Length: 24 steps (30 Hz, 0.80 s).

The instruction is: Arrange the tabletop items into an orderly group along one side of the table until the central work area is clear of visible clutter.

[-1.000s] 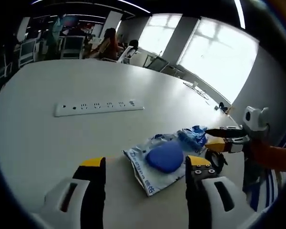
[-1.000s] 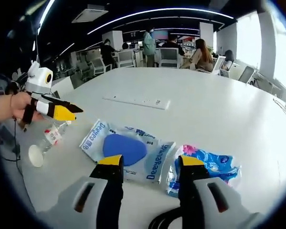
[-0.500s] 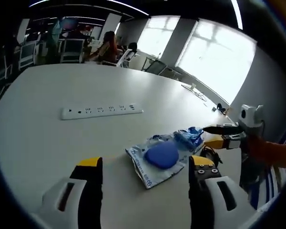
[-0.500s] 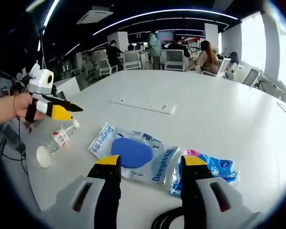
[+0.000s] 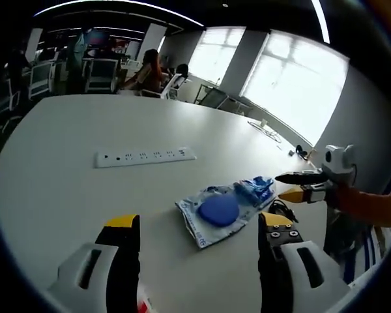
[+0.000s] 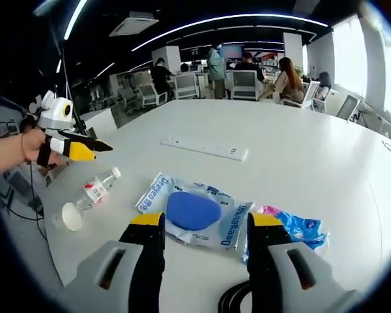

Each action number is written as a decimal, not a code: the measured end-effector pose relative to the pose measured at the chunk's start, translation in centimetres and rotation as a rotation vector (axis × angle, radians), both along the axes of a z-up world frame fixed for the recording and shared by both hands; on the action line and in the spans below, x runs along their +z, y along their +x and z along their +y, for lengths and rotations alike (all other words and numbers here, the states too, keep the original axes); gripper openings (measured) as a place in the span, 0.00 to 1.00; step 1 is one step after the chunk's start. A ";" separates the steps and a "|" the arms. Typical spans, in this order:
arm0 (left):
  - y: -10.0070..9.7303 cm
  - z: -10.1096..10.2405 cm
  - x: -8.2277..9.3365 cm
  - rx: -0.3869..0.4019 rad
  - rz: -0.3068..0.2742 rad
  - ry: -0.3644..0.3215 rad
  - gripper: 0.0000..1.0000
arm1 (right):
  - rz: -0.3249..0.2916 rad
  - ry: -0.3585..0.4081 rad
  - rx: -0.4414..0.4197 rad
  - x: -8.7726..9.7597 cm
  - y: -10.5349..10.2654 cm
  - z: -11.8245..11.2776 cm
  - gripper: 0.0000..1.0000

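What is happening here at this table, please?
A person holds a gripper in each hand above a white table. Both the left gripper and the right gripper have their jaws open and hold nothing. On the table lie a wipes pack with a blue lid, a blue packet, a fallen water bottle and a power strip. Nothing is grouped yet.

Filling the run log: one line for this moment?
left gripper: open | right gripper: open | wipes pack, bottle, power strip: untouched
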<state>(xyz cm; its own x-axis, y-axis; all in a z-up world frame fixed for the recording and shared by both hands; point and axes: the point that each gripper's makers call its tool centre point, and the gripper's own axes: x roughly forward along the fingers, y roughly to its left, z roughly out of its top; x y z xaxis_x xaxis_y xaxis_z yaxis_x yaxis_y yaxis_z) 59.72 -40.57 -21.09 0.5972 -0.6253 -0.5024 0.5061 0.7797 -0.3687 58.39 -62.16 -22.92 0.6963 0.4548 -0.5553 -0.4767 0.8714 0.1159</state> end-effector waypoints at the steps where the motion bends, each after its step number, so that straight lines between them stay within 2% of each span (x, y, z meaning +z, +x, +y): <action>1: -0.1 0.1 0.1 0.001 -0.002 0.000 0.75 | 0.000 0.004 0.003 0.1 -0.1 0.1 0.49; 15: -2.5 2.6 1.6 0.033 -0.015 0.000 0.75 | 0.004 0.014 0.044 1.0 -0.9 1.4 0.52; 24: -3.9 4.5 2.3 0.057 -0.018 -0.007 0.75 | 0.041 0.054 0.071 0.8 -1.6 3.0 0.57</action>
<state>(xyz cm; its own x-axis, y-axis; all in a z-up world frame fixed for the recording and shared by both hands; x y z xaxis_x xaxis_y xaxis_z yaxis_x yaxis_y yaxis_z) 55.83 -36.08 -18.80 0.6409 -0.5937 -0.4865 0.4679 0.8046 -0.3656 56.76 -59.12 -22.08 0.6386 0.5319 -0.5562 -0.5306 0.8278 0.1823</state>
